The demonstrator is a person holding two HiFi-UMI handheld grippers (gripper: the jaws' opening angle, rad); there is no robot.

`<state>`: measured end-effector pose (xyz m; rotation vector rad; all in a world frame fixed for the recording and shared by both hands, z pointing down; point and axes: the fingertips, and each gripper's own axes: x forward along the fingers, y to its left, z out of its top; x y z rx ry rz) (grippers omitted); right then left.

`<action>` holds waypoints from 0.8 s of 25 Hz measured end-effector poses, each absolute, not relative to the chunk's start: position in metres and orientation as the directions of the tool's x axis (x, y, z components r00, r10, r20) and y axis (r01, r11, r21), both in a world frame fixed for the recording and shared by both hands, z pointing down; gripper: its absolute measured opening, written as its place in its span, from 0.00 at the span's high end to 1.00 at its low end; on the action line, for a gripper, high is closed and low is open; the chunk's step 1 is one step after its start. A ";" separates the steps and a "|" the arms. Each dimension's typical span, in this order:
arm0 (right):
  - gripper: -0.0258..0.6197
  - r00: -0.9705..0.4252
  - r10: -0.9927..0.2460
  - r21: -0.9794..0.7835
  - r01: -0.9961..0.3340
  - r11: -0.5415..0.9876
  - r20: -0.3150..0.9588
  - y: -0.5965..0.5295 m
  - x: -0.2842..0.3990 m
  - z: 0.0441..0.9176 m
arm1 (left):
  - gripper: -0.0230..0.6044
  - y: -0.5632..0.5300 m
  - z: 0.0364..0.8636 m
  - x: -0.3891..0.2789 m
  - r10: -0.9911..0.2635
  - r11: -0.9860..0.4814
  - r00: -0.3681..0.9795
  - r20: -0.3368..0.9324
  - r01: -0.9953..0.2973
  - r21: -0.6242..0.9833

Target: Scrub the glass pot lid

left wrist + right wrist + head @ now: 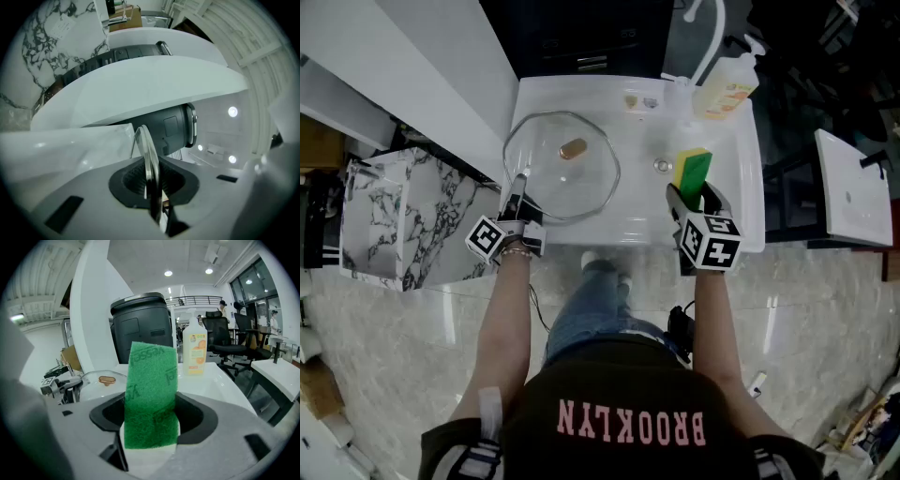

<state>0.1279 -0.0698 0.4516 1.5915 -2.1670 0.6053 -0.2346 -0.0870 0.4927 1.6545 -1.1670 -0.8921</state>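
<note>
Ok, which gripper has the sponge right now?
The right gripper, shut on the green sponge; the left gripper pinches the lid by its rim instead.

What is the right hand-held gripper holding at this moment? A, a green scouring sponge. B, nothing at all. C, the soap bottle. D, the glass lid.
A: the right hand-held gripper is shut on a green scouring sponge, while the soap bottle stands apart behind it and the glass lid is clamped at its rim by the left hand-held gripper.
</note>
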 end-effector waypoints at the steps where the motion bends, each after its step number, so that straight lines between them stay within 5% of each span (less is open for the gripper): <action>1: 0.51 -0.297 -0.790 -0.116 -0.953 0.279 0.537 -0.070 0.122 0.450 | 0.92 -0.090 0.481 -0.228 -0.955 -0.170 0.288 -0.072 -0.335 0.927; 8: 0.51 -0.311 -0.795 -0.094 -0.946 0.309 0.520 -0.072 0.097 0.441 | 0.93 -0.109 0.429 -0.161 -0.938 -0.187 0.347 0.009 -0.527 0.829; 20: 0.51 -0.304 -0.805 -0.113 -0.951 0.288 0.509 -0.069 0.097 0.435 | 0.93 -0.109 0.422 -0.150 -0.932 -0.186 0.361 0.036 -0.561 0.806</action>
